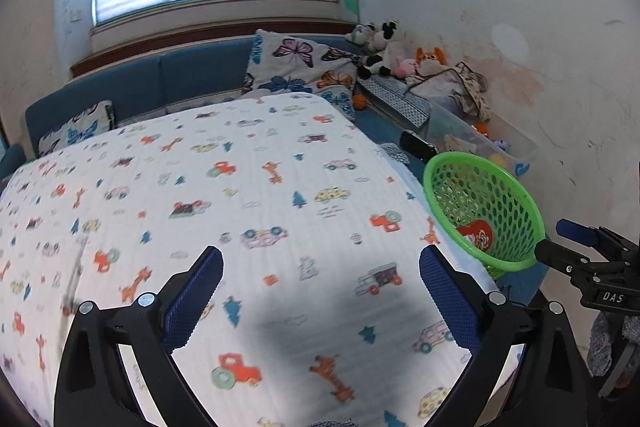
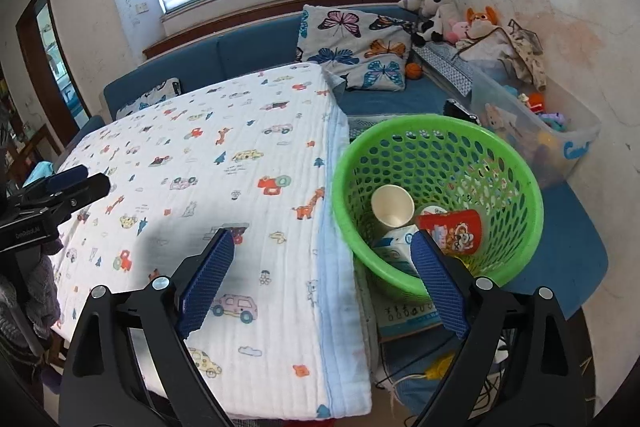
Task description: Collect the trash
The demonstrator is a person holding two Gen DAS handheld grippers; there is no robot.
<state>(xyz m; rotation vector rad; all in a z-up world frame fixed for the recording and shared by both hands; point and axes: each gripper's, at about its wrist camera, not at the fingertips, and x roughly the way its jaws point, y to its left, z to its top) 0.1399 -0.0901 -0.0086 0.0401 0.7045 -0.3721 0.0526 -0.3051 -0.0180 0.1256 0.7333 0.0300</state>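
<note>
White letters "DAS" stand on the black body of the right gripper [image 1: 576, 247] (small but legible), while blue lettering on the clear storage bin [image 2: 576, 151] is unreadable

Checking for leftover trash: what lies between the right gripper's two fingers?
In the right wrist view, the open right gripper frames the edge of the printed blanket and the near rim of the green basket; no loose trash shows there.

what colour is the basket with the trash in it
Green basket, perforated all around; clearest in the right wrist view.
</note>
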